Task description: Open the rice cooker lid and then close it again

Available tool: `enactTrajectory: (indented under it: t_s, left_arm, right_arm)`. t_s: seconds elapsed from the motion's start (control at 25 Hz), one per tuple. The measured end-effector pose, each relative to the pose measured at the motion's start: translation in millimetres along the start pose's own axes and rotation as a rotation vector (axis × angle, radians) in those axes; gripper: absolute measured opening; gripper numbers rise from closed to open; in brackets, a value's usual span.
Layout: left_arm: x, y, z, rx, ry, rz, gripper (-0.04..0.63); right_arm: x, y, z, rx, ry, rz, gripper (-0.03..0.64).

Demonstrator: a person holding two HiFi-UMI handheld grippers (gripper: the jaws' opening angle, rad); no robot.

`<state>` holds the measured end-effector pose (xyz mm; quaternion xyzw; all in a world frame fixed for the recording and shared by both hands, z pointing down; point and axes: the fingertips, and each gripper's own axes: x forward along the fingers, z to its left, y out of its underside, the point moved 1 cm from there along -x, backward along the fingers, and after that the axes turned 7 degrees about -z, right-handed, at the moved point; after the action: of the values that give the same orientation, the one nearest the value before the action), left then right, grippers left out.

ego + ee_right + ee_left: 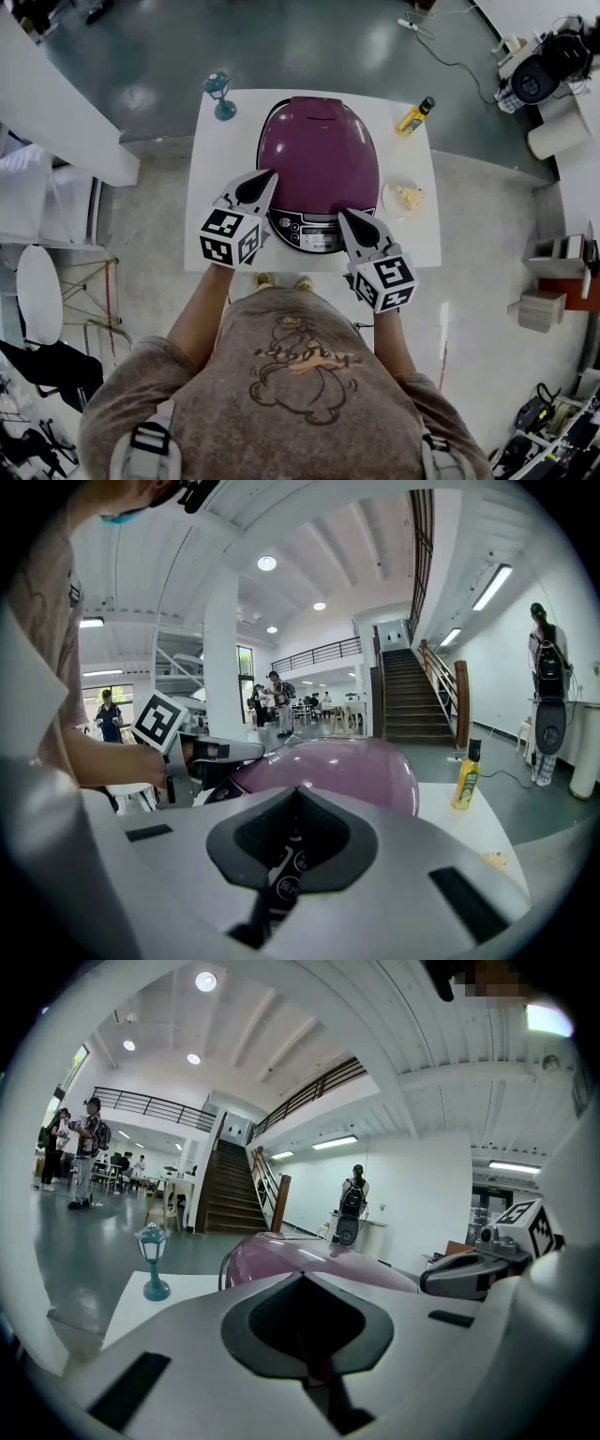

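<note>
A purple rice cooker stands on the white table with its lid down. Its silver control panel faces me. My left gripper rests at the cooker's front left, jaws shut with nothing between them. In the left gripper view the purple lid rises just beyond the shut tips. My right gripper is over the right end of the panel, jaws together and holding nothing. In the right gripper view the lid sits just beyond the tips, and panel buttons show below them.
A small teal lamp stands at the table's far left corner. A yellow oil bottle is at the far right. A plate with food lies right of the cooker. People stand farther off in the hall.
</note>
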<state>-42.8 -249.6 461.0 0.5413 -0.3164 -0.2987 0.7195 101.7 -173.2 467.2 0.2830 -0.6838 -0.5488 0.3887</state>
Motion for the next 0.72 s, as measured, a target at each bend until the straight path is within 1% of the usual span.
enactTrajectory:
  t_s: [0.28, 0.48, 0.72]
  left_arm:
    - [0.9, 1.5, -1.0, -0.001, -0.003, 0.006, 0.018]
    - [-0.7, 1.0, -0.5, 0.001, -0.006, 0.011, 0.018]
    - [0.1, 0.8, -0.8, 0.003, -0.011, 0.009, 0.018]
  right_arm:
    - [2.7, 5.1, 1.8, -0.037, -0.006, 0.048, 0.003]
    - [4.6, 6.9, 7.2, -0.087, -0.013, 0.08, 0.003]
    - [5.5, 7.6, 6.2, -0.069, -0.031, 0.095, 0.003]
